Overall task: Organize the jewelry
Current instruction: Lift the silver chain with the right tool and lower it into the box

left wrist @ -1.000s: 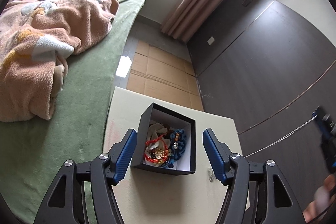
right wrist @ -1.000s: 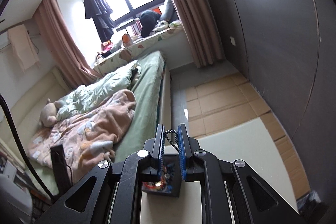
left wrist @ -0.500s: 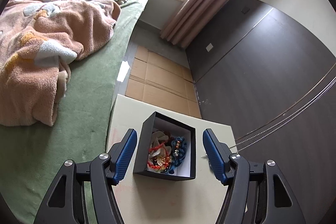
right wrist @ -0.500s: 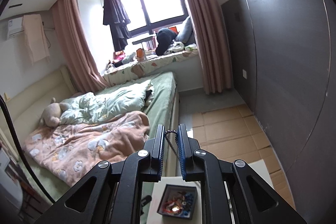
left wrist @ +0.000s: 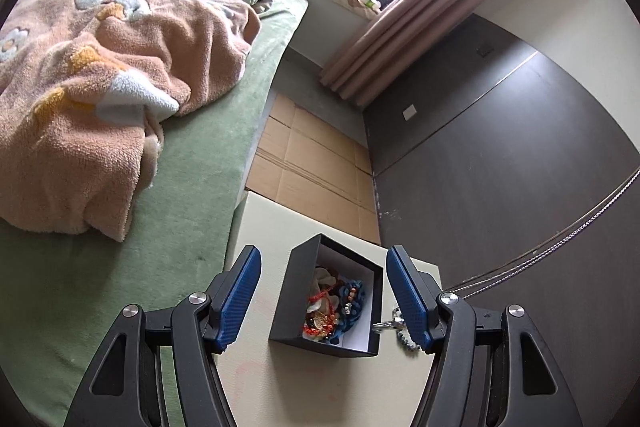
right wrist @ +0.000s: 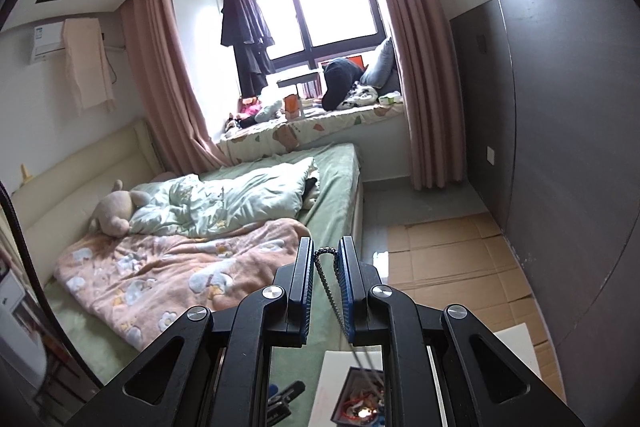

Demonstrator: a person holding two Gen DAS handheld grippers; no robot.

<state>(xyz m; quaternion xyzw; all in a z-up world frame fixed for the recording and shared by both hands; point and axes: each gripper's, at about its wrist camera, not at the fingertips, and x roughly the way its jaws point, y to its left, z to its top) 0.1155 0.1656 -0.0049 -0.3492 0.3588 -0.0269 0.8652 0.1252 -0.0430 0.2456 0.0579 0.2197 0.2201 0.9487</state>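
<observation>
— While the right gripper [right wrist: 325, 291] hangs high above the table, what sits between its blue pads?

— A silver ball-chain necklace [right wrist: 326, 277]. Its fingers are pressed nearly together on it; the chain loops over just past the tips and drops straight down toward the black box [right wrist: 358, 403] far below.

— And the left gripper [left wrist: 322, 295]?

— Spread wide, holding nothing. Its two blue pads stand either side of that same black box [left wrist: 294, 301], not touching it.

— Where does the box sit?

— On a pale table [left wrist: 264, 227], with the green bed [left wrist: 188, 227] along its left edge and flattened cardboard [left wrist: 312, 163] on the floor beyond its far edge.

— What's inside?

— A tangle of jewelry [left wrist: 334, 307]: red cord and gold bits on the left, blue beads on the right.

— Does the necklace show in the left view?

— Yes, as two thin strands [left wrist: 560, 243] slanting from the upper right down to the table. Its clasp end [left wrist: 394, 325] lies just right of the box, beside the right-hand pad.
</observation>
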